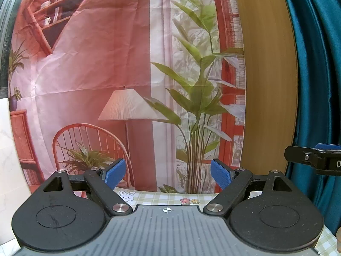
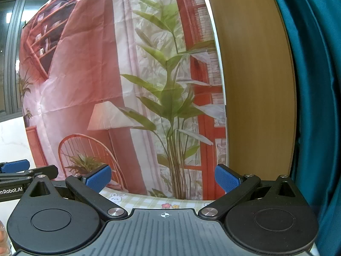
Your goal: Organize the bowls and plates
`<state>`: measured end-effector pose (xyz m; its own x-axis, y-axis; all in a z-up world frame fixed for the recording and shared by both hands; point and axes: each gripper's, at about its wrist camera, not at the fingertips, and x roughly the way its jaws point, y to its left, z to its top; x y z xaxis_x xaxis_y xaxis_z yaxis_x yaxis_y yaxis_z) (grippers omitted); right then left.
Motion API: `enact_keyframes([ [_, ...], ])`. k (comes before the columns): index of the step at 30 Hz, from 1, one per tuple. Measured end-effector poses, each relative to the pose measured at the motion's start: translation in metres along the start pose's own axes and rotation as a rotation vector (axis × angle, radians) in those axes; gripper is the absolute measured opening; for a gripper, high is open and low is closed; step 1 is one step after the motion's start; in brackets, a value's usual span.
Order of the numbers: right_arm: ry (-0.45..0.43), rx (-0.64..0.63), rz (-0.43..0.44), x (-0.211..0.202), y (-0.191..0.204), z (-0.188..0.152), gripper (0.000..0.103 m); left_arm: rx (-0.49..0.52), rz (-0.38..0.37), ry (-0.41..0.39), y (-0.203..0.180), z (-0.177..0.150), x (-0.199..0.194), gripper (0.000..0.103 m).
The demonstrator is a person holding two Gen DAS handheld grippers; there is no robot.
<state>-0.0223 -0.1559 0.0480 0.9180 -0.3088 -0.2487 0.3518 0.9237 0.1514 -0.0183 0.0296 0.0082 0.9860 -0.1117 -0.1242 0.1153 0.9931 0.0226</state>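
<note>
No plates or bowls show in either view. My left gripper [image 1: 167,176] is open and empty, its blue pads [image 1: 114,173] spread wide, held above the far edge of the table and aimed at the backdrop. My right gripper [image 2: 163,180] is also open and empty, with its blue pads [image 2: 99,180] wide apart. Each gripper shows in the other's view: the right one at the right edge of the left wrist view [image 1: 315,156], the left one at the left edge of the right wrist view [image 2: 21,173]. They are side by side at about the same height.
A table with a green checked cloth [image 1: 162,198] with rabbit and flower prints lies just below the fingers; it also shows in the right wrist view [image 2: 145,201]. A printed fabric backdrop [image 1: 106,74] hangs behind it. A wooden panel [image 1: 268,74] and a teal curtain [image 1: 319,64] stand at right.
</note>
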Motion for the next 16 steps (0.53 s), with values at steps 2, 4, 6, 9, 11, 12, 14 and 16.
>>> enact_keyframes([
  [2, 0.000, 0.001, -0.001, -0.0001, 0.0000, -0.0001, 0.103, 0.002, -0.002, 0.001, 0.0001, -0.0003, -0.0003, 0.088],
  [4, 0.000, 0.001, 0.000, 0.0000, -0.0002, 0.0000, 0.103, 0.003, -0.001, 0.003, 0.0000, -0.0001, -0.0002, 0.088],
  [6, 0.000, 0.001, -0.001, -0.0002, -0.0007, 0.0002, 0.103, 0.002, -0.002, 0.004, 0.0001, 0.0003, -0.0001, 0.088],
  [9, 0.000, 0.001, 0.000, -0.0008, -0.0007, 0.0003, 0.103, 0.002, 0.000, 0.004, -0.0001, 0.0000, -0.0001, 0.088],
  [11, 0.000, 0.001, -0.001, -0.0001, -0.0009, 0.0002, 0.103, 0.004, -0.002, 0.003, 0.0005, 0.0002, 0.0003, 0.088],
  [12, 0.001, 0.001, -0.001, -0.0002, -0.0009, 0.0002, 0.103, 0.004, -0.004, 0.001, 0.0002, -0.0001, -0.0001, 0.088],
  [14, 0.002, 0.003, -0.002, -0.0007, -0.0021, 0.0001, 0.103, 0.003, -0.004, 0.000, 0.0006, 0.0001, 0.0006, 0.088],
  [16, 0.002, 0.004, -0.003, -0.0012, -0.0033, 0.0001, 0.103, 0.003, -0.002, 0.002, 0.0008, 0.0000, 0.0010, 0.088],
])
